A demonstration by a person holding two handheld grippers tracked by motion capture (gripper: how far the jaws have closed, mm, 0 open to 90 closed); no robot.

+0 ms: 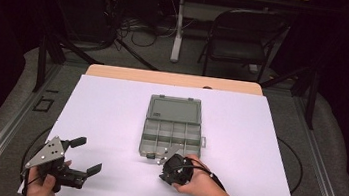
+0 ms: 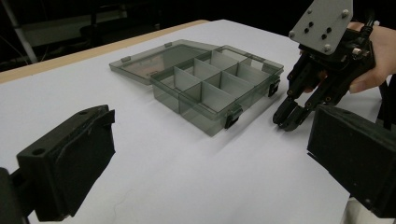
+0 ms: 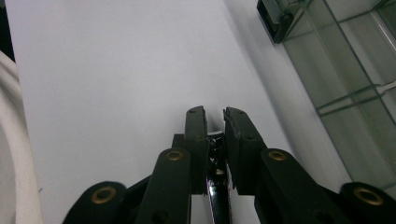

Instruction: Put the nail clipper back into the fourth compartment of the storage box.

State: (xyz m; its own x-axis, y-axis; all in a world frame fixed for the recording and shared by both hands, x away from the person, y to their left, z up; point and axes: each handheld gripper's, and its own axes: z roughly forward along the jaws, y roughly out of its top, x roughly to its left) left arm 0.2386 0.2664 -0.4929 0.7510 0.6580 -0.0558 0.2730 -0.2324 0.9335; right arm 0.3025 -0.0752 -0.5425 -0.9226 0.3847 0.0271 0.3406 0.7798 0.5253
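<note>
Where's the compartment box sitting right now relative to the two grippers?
In the high view the open compartment box lies mid-table on the white sheet, its front edge just beyond the right gripper; the left gripper hangs open well off to its near left.

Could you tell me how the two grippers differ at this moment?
The left gripper has its jaws spread wide with nothing between them; the right gripper has its jaws nearly closed on a small shiny metal piece. The left one sits away from the organizer box; the right one is beside its near edge. Both are hand-held.
</note>
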